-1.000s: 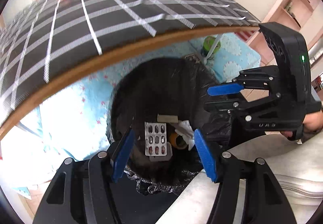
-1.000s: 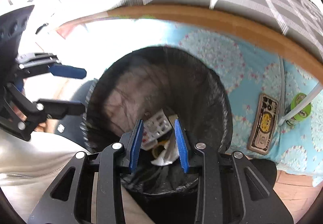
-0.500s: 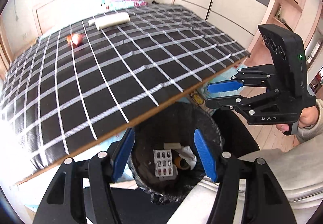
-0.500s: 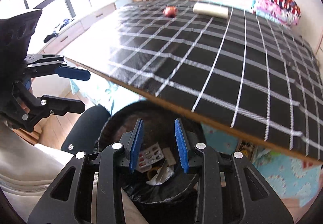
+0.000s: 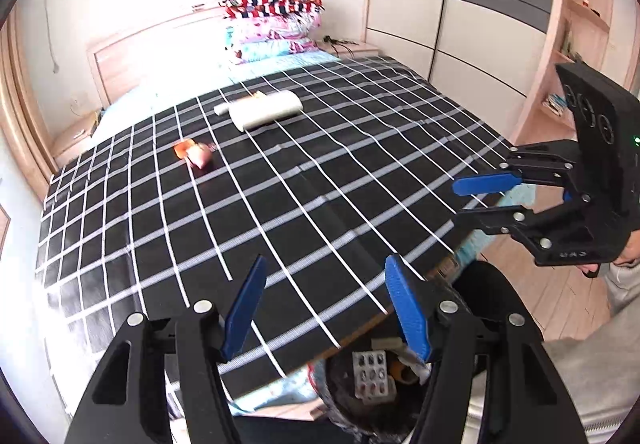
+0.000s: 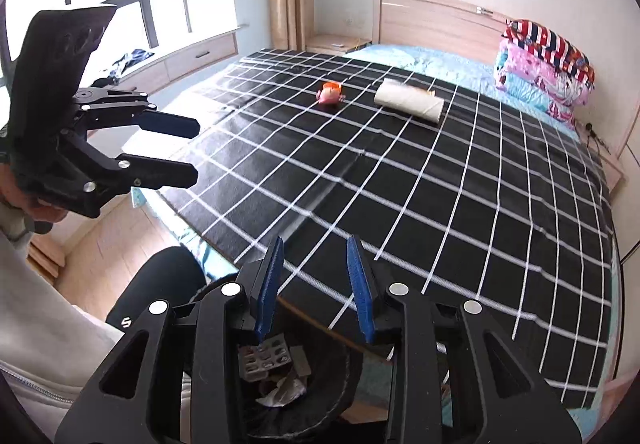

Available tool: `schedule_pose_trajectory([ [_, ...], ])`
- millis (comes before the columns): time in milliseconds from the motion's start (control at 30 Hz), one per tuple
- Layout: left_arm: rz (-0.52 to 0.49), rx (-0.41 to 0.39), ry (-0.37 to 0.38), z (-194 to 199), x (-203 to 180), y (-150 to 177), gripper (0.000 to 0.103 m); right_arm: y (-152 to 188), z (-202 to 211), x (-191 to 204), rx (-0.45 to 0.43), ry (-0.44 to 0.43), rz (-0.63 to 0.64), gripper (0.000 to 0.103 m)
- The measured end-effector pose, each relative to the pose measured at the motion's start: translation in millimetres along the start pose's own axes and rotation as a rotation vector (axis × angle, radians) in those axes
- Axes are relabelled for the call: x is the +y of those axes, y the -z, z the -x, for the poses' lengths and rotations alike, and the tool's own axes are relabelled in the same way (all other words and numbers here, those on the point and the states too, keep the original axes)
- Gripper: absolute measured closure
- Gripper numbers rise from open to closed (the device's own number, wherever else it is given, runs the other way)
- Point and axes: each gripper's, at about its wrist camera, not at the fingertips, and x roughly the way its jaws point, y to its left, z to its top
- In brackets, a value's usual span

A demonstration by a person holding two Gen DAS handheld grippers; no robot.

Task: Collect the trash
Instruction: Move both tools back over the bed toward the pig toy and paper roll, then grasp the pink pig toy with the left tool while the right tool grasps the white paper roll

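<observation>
A black-lined trash bin [image 5: 340, 400] stands on the floor at the bed's foot, holding a blister pack [image 5: 370, 374] and crumpled paper; it also shows in the right wrist view [image 6: 344, 376]. On the black checked bedspread [image 5: 320, 180] lie a small pink-orange toy-like item [image 5: 196, 156] and a white cardboard roll [image 5: 266, 110]; both show in the right wrist view, item [image 6: 330, 94] and roll [image 6: 410, 101]. My left gripper [image 5: 324, 304] is open and empty above the bed's edge. My right gripper [image 6: 316, 286] is open and empty beside it, also seen at right [image 5: 476, 200].
Folded quilts [image 5: 272, 24] are stacked at the headboard. A wardrobe [image 5: 460, 4] stands right of the bed, a window ledge with drawers [image 6: 188, 56] left. My knee [image 6: 160, 284] is beside the bin on the wooden floor.
Both grippers have lifted from over the bin and tilted up toward the bed. The bin has dropped to the bottom of both views; the bedspread with its two items now fills them.
</observation>
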Motion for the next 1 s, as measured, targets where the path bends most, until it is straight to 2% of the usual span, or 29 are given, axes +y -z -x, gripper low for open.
schedule_pose_trajectory([
  [467, 0.023, -0.015, -0.11, -37.3, 68.7, -45.8, 0.044, -70.2, -30.8, -36.8, -0.071, 0.067, 0.025, 0.065],
  [567, 0.029, -0.013, -0.12, -47.4, 81.6, -51.0, 0.044, -82.4, -37.7, -43.9, -0.081, 0.079, 0.028, 0.056],
  [700, 0.051, 0.009, -0.126, -67.1, 100.8, -55.8, 0.044, -97.8, -50.1, -55.7, -0.088, 0.121, 0.024, 0.055],
  [867, 0.068, 0.034, -0.142, -91.7, 121.2, -60.5, 0.044, -113.1, -69.6, -69.8, -0.088, 0.132, 0.017, 0.054],
  [1000, 0.09, 0.06, -0.145, -112.9, 138.6, -63.5, 0.044, -119.0, -89.5, -81.4, -0.075, 0.147, 0.008, 0.047],
])
